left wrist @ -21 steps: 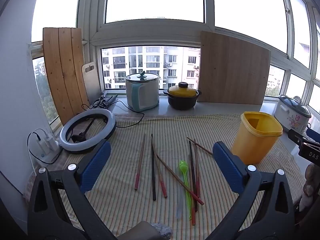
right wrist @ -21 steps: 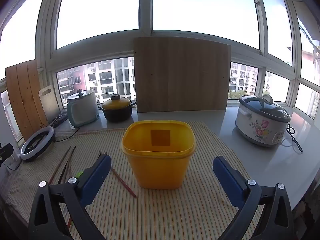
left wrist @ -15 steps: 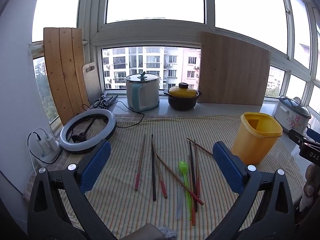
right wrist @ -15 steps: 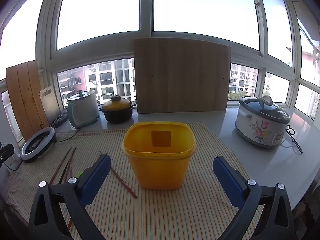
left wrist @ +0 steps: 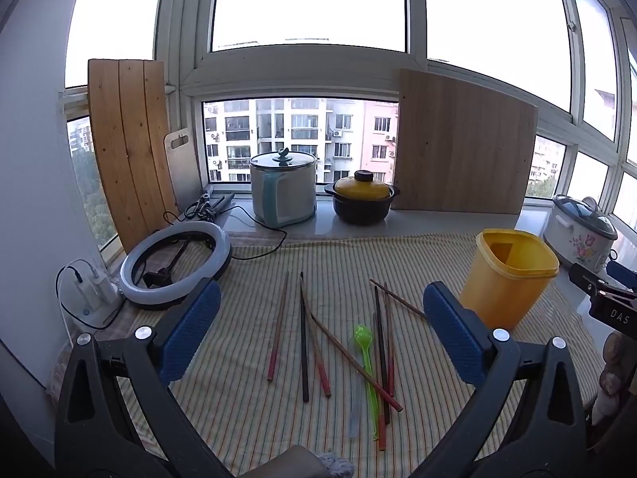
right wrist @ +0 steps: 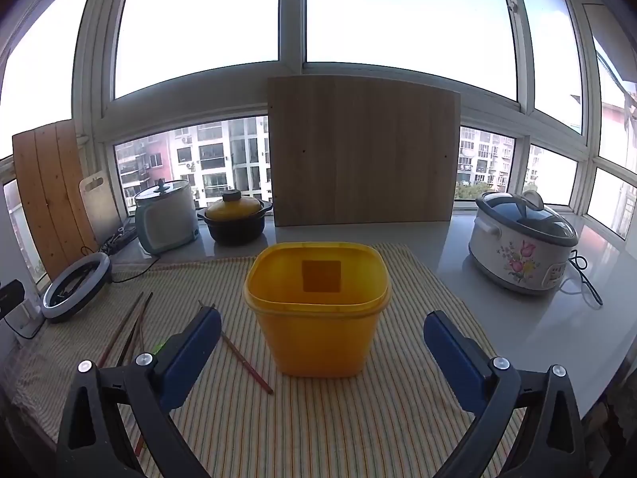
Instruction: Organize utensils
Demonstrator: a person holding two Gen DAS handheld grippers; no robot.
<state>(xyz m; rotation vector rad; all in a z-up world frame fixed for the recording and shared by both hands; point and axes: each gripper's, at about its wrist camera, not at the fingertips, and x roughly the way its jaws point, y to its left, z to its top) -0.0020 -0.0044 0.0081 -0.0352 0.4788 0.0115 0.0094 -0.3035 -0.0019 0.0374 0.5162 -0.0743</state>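
Note:
Several chopsticks (left wrist: 302, 338) and a green plastic spoon (left wrist: 365, 342) lie scattered on the striped cloth (left wrist: 239, 398) in the left wrist view. My left gripper (left wrist: 318, 334) is open and empty, held above them. An empty yellow container (right wrist: 316, 306) stands upright on the cloth; it also shows in the left wrist view (left wrist: 505, 283) at the right. My right gripper (right wrist: 318, 346) is open and empty, facing the container from the near side. One chopstick (right wrist: 243, 358) lies left of the container.
On the sill stand a white-and-teal pot (left wrist: 282, 187), a black pot with a yellow lid (left wrist: 362, 199), a wooden board (left wrist: 462, 147) and a floral cooker (right wrist: 521, 247). A ring light (left wrist: 175, 263) and a charger (left wrist: 91, 290) sit at the left.
Both grippers have drifted very slightly; the views are almost the same. Nothing was taken hold of or moved.

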